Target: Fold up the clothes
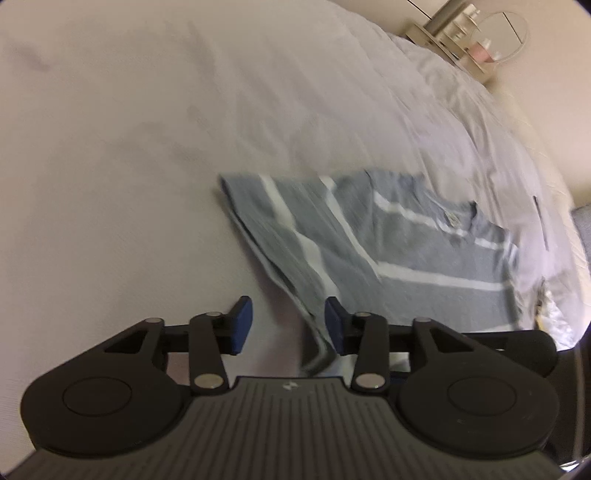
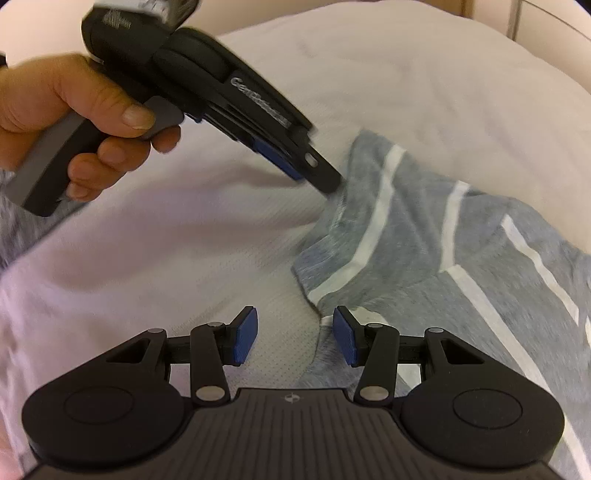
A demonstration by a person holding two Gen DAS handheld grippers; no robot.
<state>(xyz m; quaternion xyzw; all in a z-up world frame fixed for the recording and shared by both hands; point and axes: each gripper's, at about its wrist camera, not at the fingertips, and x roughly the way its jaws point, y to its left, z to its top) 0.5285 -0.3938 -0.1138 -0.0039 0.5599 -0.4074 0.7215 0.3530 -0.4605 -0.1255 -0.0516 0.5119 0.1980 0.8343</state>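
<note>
A grey shirt with white stripes [image 1: 406, 251] lies partly folded on the white bed sheet [image 1: 147, 147]. My left gripper [image 1: 289, 325] stands open over the shirt's near left edge; a fold of the cloth runs down between the jaws, close to the right pad [image 1: 335, 325], and is not pinched. The right wrist view shows the same shirt [image 2: 424, 240]. There my right gripper [image 2: 295, 336] is open too, with the shirt's edge beside its right pad [image 2: 345, 336]. A hand [image 2: 92, 122] holds the left gripper [image 2: 314, 173], whose tips point down at the shirt's far corner.
The sheet [image 2: 147, 240] is wrinkled around the shirt. A light shelf unit [image 1: 450, 33] with a round mirror [image 1: 506, 33] stands beyond the bed's far corner. The bed's edge [image 1: 554, 221] runs down the right side. A grey sleeve [image 2: 14, 229] shows at the left.
</note>
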